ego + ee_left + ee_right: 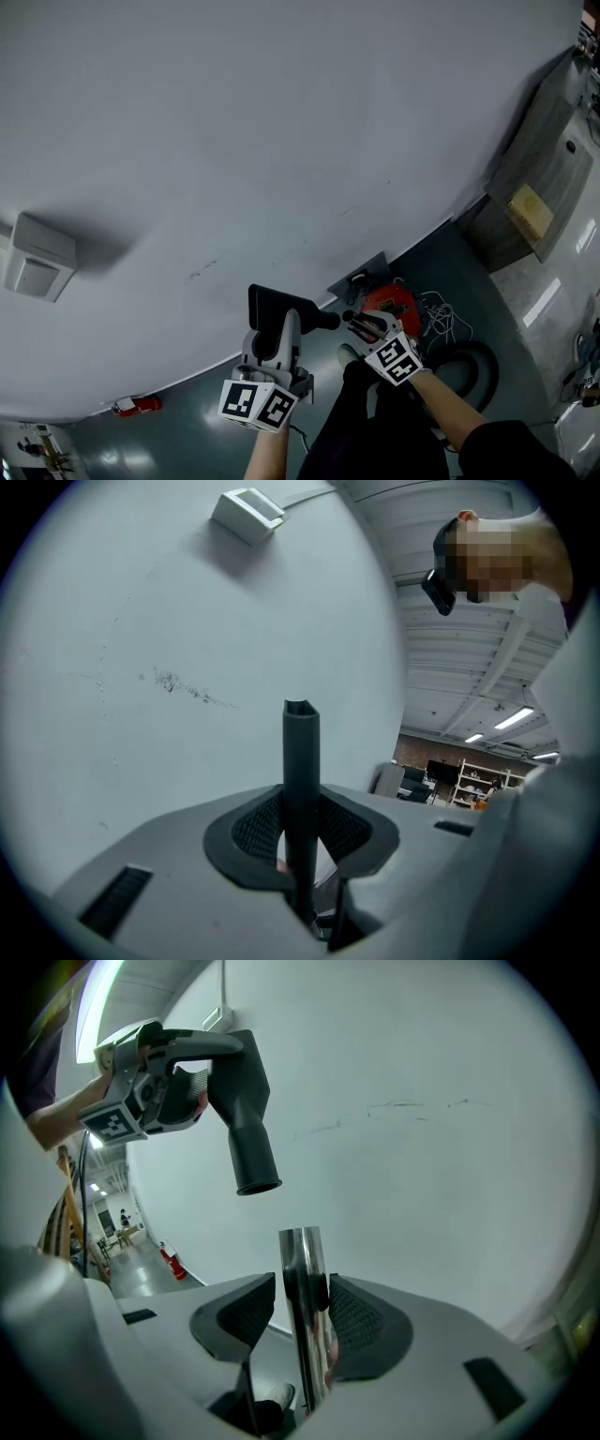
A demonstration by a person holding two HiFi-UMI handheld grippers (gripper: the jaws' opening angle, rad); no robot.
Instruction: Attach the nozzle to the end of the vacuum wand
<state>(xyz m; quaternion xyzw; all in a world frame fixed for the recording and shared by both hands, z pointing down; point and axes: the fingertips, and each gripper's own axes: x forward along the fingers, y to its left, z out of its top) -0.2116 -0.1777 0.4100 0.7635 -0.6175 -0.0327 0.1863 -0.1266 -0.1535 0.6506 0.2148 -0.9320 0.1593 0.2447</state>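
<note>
The black nozzle is a dark tube with a wide flat head, held up in front of the white wall. My left gripper is shut on it; in the left gripper view its stem stands upright, pinched between both pads. The right gripper view shows that nozzle with its round mouth pointing down, just above the chrome vacuum wand. My right gripper is open around the wand: a gap shows at the left pad, while the right pad lies close against the tube. In the head view the right gripper sits just right of the nozzle.
A red vacuum body, a black hose and white cables lie on the floor by the wall. A white box is mounted on the wall. A red fire extinguisher stands at the wall's foot, a grey cabinet at right.
</note>
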